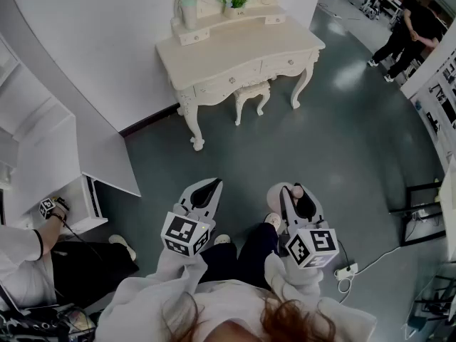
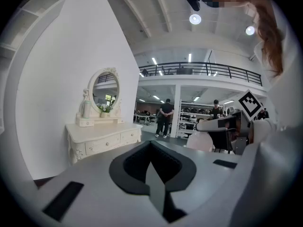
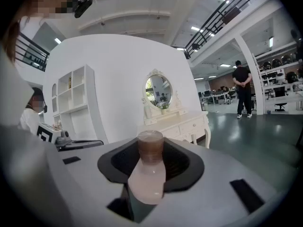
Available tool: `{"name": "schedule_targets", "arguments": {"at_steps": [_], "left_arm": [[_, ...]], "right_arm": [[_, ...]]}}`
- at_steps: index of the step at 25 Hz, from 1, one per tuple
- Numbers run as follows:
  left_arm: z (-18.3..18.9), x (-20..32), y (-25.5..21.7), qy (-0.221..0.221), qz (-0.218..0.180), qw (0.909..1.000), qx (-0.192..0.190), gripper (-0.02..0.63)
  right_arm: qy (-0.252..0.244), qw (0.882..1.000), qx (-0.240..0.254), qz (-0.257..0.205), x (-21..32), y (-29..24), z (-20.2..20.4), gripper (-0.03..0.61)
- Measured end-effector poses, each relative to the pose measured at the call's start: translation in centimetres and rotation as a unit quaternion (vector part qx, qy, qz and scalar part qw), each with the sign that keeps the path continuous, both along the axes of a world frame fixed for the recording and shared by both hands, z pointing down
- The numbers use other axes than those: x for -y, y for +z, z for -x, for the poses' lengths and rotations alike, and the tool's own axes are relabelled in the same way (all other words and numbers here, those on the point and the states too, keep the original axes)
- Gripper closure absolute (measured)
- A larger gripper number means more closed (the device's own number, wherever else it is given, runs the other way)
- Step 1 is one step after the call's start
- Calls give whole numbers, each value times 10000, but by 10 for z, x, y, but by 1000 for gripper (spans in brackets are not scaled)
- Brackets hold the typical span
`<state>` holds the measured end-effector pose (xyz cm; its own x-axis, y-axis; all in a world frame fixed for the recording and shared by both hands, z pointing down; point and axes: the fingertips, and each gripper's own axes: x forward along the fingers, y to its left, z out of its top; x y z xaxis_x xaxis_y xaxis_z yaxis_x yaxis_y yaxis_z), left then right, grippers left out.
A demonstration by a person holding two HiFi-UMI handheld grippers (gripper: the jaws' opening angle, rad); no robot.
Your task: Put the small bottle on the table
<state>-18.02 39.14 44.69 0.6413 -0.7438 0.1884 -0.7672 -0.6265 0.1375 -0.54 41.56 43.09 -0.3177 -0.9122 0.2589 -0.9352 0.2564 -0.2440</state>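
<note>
Standing on the dark floor [image 1: 342,134], a person is holding a gripper in each hand, both pointing forward toward the white dressing table [image 1: 242,52], which is sitting well apart from them against the curved wall. The right gripper [image 1: 293,191] is clamping the small bottle [image 3: 149,169] between its jaws – the pale pink body is lying along the jaws and the brownish cap [image 3: 150,145] is pointing away from the person. The bottle is hanging in the air over the floor, not on the table. The left gripper [image 1: 211,187] is hovering just beside the right one, its jaws pressing together with nothing between them. A small stool [image 1: 253,91] is sitting tucked under the table, and an oval mirror [image 3: 158,90] is standing on top.
</note>
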Motion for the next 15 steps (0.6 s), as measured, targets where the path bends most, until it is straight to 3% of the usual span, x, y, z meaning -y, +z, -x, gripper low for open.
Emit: {"name": "schedule_targets", "arguments": {"at_steps": [8,15], "left_arm": [[28,-25,-3,-27,-21,9999,-94,598],[25,-34,-9,7,-70,9999,-127,598]], "right_arm": [[10,9989,420,211,-26,0,22,420],[-32,10000,-57,54,-38,-8,22,422]]}}
